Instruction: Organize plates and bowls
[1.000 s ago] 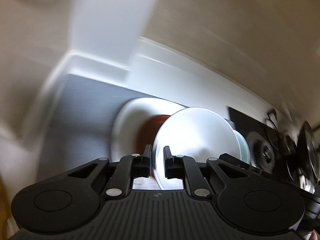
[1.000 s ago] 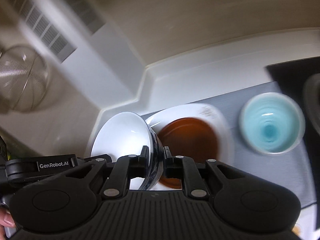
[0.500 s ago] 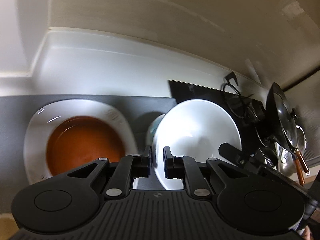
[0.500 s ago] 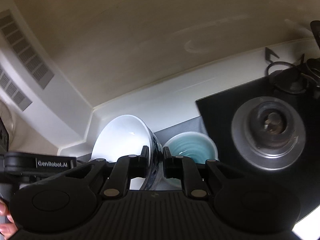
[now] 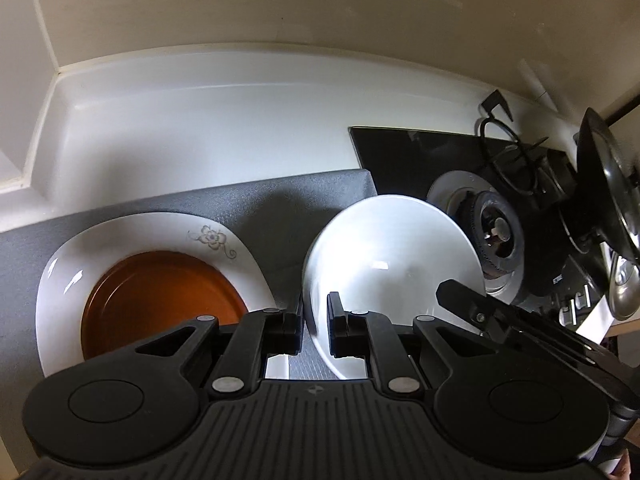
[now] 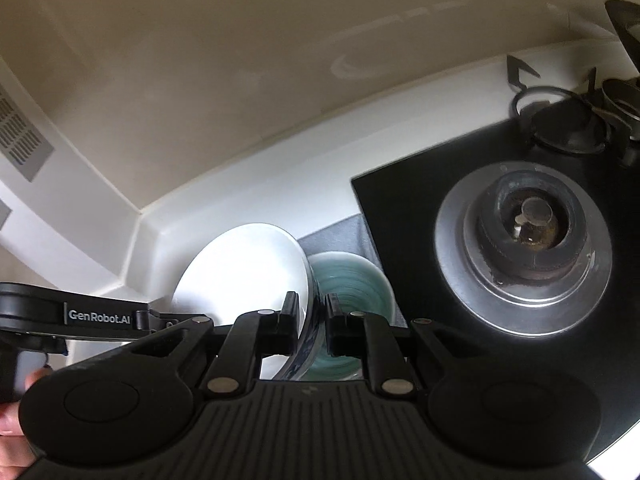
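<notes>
Both grippers grip the rim of one white bowl with a blue-patterned outside. In the left wrist view my left gripper (image 5: pixel 315 326) is shut on the bowl (image 5: pixel 396 248), which is held above the grey mat (image 5: pixel 280 208). In the right wrist view my right gripper (image 6: pixel 312 322) is shut on the opposite rim of the same bowl (image 6: pixel 244 264). A teal bowl (image 6: pixel 352 288) sits on the mat right under it, hidden in the left view. A brown plate (image 5: pixel 160 300) lies on a white flowered plate (image 5: pixel 224 240) at the left.
A black gas hob (image 6: pixel 420 200) with a burner (image 6: pixel 528 240) lies right of the mat. Pans (image 5: pixel 608 184) stand at the far right. The white counter upstand (image 5: pixel 200 120) and beige wall run behind. The left gripper body (image 6: pixel 60 312) shows in the right view.
Both grippers carried the white bowl rightward, from over the stacked plates to over the teal bowl near the hob. The grips stayed shut throughout.
</notes>
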